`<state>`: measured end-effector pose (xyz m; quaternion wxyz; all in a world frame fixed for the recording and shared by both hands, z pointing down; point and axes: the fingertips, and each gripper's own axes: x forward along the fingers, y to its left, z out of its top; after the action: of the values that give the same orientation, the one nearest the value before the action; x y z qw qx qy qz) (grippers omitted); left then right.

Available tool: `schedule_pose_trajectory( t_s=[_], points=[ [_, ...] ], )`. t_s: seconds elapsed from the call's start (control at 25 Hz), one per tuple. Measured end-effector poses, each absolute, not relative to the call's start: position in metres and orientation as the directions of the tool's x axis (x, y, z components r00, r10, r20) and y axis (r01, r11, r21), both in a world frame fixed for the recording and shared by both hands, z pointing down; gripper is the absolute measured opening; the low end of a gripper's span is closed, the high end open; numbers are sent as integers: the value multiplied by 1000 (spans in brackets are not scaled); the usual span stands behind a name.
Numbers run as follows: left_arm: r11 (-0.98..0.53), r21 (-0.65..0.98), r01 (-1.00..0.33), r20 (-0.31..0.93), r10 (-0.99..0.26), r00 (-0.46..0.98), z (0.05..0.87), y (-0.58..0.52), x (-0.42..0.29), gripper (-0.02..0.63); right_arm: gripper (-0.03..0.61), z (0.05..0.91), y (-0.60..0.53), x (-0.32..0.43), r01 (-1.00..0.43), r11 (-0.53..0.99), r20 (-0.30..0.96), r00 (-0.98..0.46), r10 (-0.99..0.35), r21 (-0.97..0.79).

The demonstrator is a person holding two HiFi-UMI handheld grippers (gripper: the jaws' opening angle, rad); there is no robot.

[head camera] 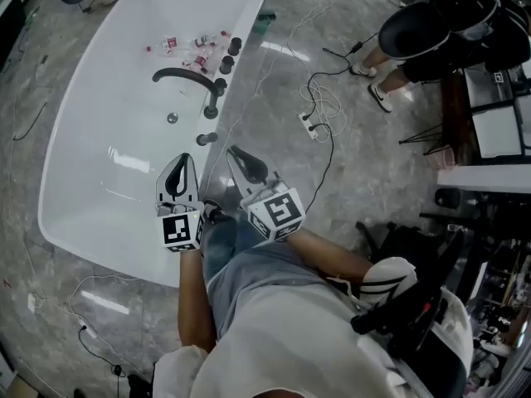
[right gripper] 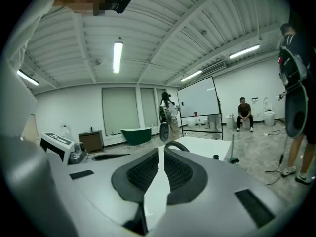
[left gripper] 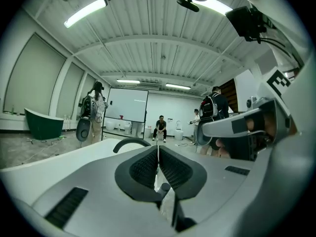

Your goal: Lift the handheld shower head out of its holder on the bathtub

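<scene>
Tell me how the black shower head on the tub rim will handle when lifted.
The shower head looks like a short, hard black stub, so probably stiff and light. It stands on the tub rim; a slim round body may slip. What joins it below is hidden; expect possible drag.

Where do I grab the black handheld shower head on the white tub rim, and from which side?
Likely across the black handheld shower head above the white bathtub rim, coming from the near floor side: it seems to stand upright there, apart from the curved black spout.
</scene>
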<state>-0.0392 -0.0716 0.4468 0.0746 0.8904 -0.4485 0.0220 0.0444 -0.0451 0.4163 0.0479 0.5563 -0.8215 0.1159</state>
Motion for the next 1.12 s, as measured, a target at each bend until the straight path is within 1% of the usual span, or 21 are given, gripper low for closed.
schedule_pose_trajectory(
  t_s=[0.08, 0.12, 0.16, 0.32, 0.4, 0.56, 0.76, 0.88, 1.0, 1.12],
  points=[
    [-595, 125, -794, 107, -787, 607, 480, -87, -43, 20, 31, 457, -58, 45, -945, 305, 238, -326, -915, -121],
    [-603, 121, -788, 105, -782, 614, 497, -94, -46, 20, 113, 480, -65, 42, -949, 291, 260, -312, -914, -119],
    [-614, 108, -782, 101, -776, 623, 514, -102, -50, 20, 159, 504, -73, 38, -953, 279, 283, -302, -910, -118],
    [-651, 55, -757, 88, -752, 653, 569, -137, -65, 20, 189, 599, -111, 17, -965, 235, 351, -261, -900, -116],
    [-662, 55, -747, 76, -743, 665, 598, -149, -66, 20, 196, 648, -127, 10, -965, 240, 373, -263, -890, -106],
    [-695, 57, -717, 92, -711, 697, 676, -168, -57, 20, 199, 753, -156, 8, -956, 292, 415, -281, -866, -38],
    [-710, 67, -701, 95, -694, 713, 741, -183, -41, 21, 199, 851, -194, 19, -948, 319, 462, -280, -841, 8],
    [-686, 117, -718, 100, -711, 696, 770, -192, -36, 21, 199, 883, -216, 16, -936, 350, 457, -296, -838, 35],
    [-668, 138, -731, 107, -724, 682, 787, -197, -32, 21, 198, 895, -230, 14, -920, 384, 442, -313, -841, 79],
    [-654, 141, -743, 106, -736, 668, 797, -199, -31, 21, 152, 902, -238, 13, -906, 408, 430, -326, -842, 111]
  ],
)
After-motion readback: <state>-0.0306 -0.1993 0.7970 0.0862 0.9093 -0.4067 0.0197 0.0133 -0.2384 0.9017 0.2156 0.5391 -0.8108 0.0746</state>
